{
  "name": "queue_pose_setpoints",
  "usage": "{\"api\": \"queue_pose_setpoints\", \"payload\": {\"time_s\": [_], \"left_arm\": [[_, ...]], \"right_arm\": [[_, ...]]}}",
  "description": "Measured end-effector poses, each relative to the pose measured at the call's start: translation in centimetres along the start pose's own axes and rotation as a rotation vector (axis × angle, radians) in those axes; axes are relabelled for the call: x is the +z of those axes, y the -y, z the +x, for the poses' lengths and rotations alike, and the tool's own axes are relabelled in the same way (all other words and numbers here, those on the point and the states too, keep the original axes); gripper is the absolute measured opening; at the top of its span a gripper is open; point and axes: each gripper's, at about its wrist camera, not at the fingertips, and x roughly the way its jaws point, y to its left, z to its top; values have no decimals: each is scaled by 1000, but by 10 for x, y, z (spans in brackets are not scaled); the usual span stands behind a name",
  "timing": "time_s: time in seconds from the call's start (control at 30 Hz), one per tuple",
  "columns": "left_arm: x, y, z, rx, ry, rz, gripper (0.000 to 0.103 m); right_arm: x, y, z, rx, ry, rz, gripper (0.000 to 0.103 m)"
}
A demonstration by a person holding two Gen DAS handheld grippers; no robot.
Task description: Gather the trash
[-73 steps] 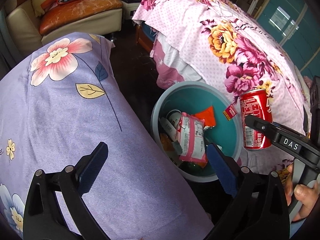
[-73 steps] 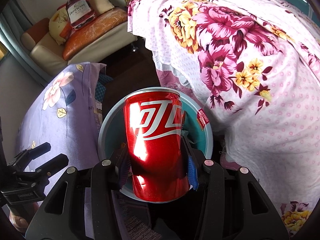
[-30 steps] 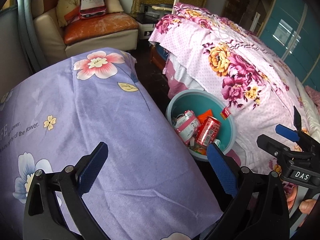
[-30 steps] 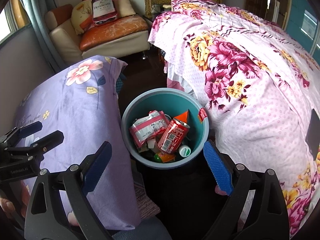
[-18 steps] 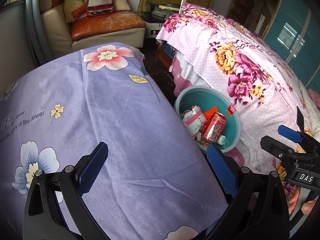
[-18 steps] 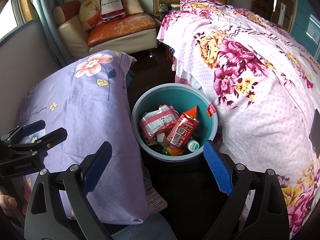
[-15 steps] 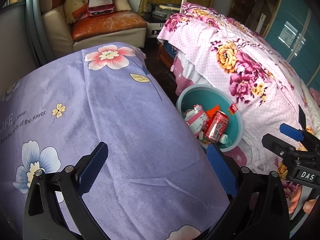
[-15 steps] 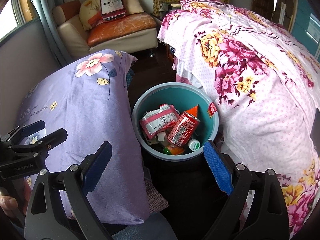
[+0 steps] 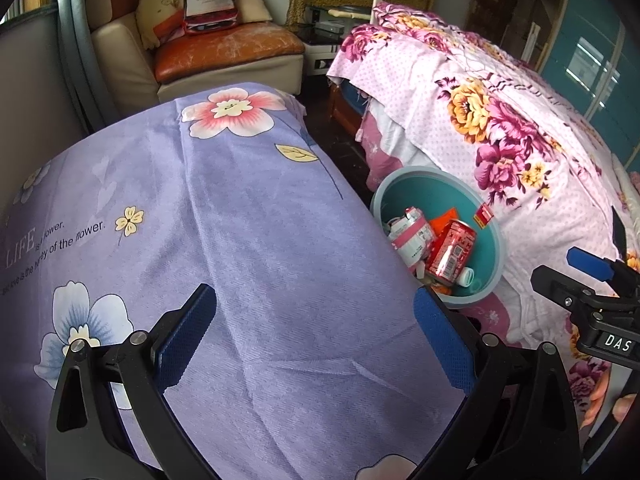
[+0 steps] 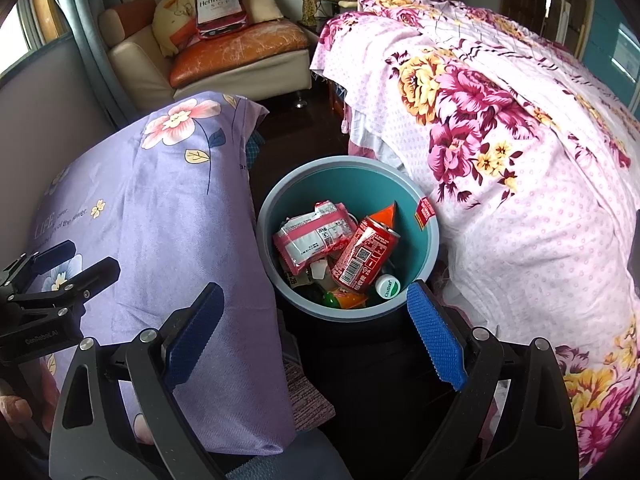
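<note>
A teal bin (image 10: 420,248) (image 9: 494,256) stands on the dark floor between two covered pieces of furniture. Inside it lie a red soda can (image 10: 364,254) (image 9: 450,250), a pink and white wrapper (image 10: 312,236) (image 9: 412,234), an orange packet (image 10: 384,214) and a white-capped bottle (image 10: 387,286). My right gripper (image 10: 312,334) is open and empty, held above and in front of the bin. My left gripper (image 9: 314,336) is open and empty over the purple floral cloth (image 9: 224,216), to the left of the bin. Each gripper shows at the edge of the other's view.
A pink floral bedspread (image 10: 520,152) fills the right side. The purple cloth covers a rounded surface on the left. A cream sofa (image 10: 224,56) with an orange cushion and a bottle-shaped pillow (image 10: 218,4) stands at the back. A hand (image 10: 16,404) holds the left gripper.
The right gripper let go of the red can, which now lies in the bin. Both grippers have pulled back and up from the bin, with the left one shifting over the purple cloth.
</note>
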Motion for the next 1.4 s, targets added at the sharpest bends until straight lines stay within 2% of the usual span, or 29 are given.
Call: {"api": "queue_pose_setpoints", "payload": {"time_s": [0.63, 1.4], "left_arm": [[6, -13, 10, 28, -21, -6, 99], [5, -19, 15, 27, -30, -11, 99]], "right_arm": [[10, -3, 14, 11, -21, -5, 89], [12, -6, 21, 12, -32, -11, 89]]}}
